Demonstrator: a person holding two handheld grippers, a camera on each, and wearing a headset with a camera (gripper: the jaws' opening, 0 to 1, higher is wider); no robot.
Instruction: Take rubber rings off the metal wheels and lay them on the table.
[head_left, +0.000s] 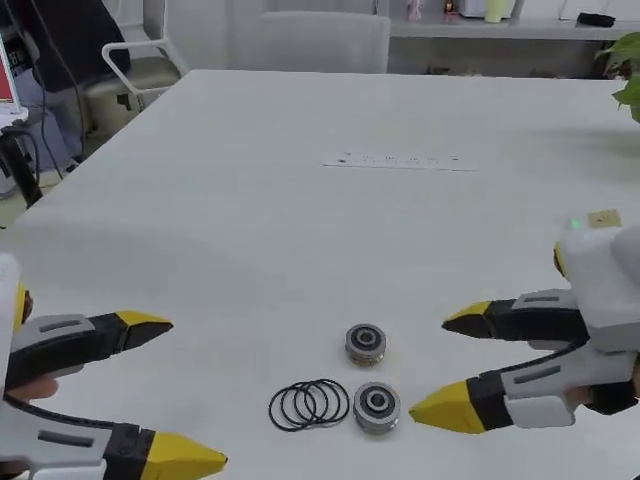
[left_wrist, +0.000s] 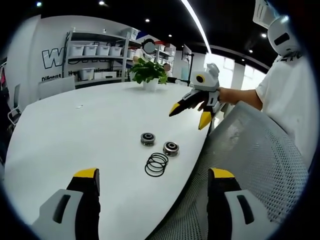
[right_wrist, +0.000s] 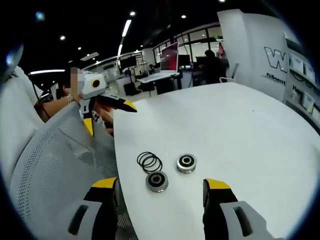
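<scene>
Left gripper (head_left: 197, 393) and right gripper (head_left: 428, 365) hang with jaws spread and empty, flanking the work. Between them on the bench (head_left: 300, 200), rubber rings (head_left: 310, 403) lie overlapped just beside the near metal wheel (head_left: 377, 405). The far wheel (head_left: 366, 341) sits behind it. Stripping looks nearly or fully done. Any next pull needs one wheel steadied, but the grooves are too small to tell if a ring is left.

Two metal wheels, the far wheel (head_left: 366, 342) and the near wheel (head_left: 377, 405), are laid flat on the bench (head_left: 300, 200) between the left gripper (head_left: 197, 393) and the right gripper (head_left: 430, 365), nearer the right. Overlapped black rubber rings (head_left: 310, 403) are laid just beside the near wheel, on the left gripper's side.
</scene>
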